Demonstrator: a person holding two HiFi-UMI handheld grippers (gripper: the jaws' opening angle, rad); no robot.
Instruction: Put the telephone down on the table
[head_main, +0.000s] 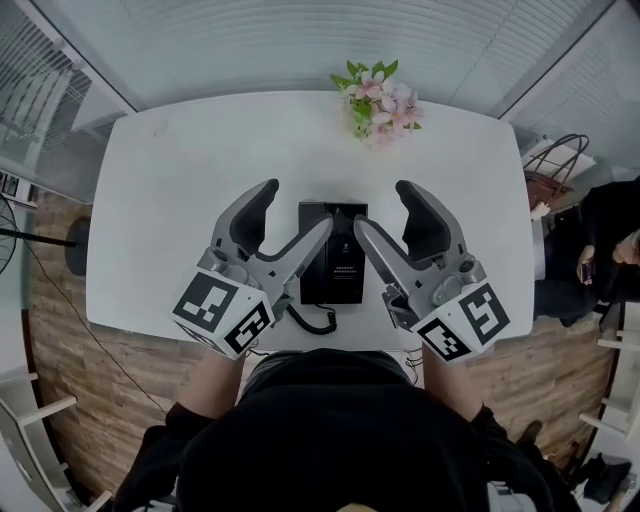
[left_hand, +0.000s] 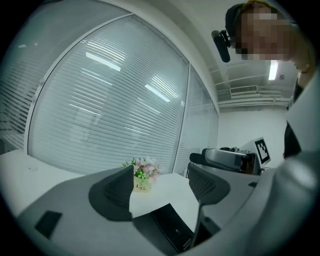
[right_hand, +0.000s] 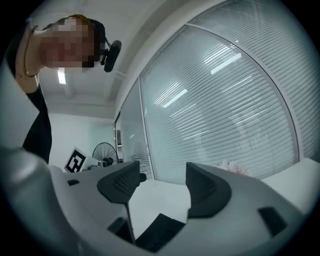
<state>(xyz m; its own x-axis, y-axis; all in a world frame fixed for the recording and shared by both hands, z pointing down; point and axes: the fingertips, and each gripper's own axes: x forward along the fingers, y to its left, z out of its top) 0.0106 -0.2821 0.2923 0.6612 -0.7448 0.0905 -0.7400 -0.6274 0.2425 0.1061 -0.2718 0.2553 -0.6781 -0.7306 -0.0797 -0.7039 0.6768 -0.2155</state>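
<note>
Fingers (head_main: 255, 212) spread wide on left gripper (head_main: 297, 205) and right gripper (head_main: 385, 208) — empty, since the telephone (head_main: 333, 252) already sits on the desk (head_main: 170, 200).

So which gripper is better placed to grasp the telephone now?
Left, only slightly: the telephone lies on the table midway between the open left gripper and right gripper, but its coiled cord exits on the left.

Your left gripper (head_main: 297, 207) and right gripper (head_main: 383, 207): grey moulded shells, curved jaws, dark ribbed pads (head_main: 252, 222). Each carries a white cube (head_main: 222, 312) with black square markers. You're wearing a black top (head_main: 330, 440).
</note>
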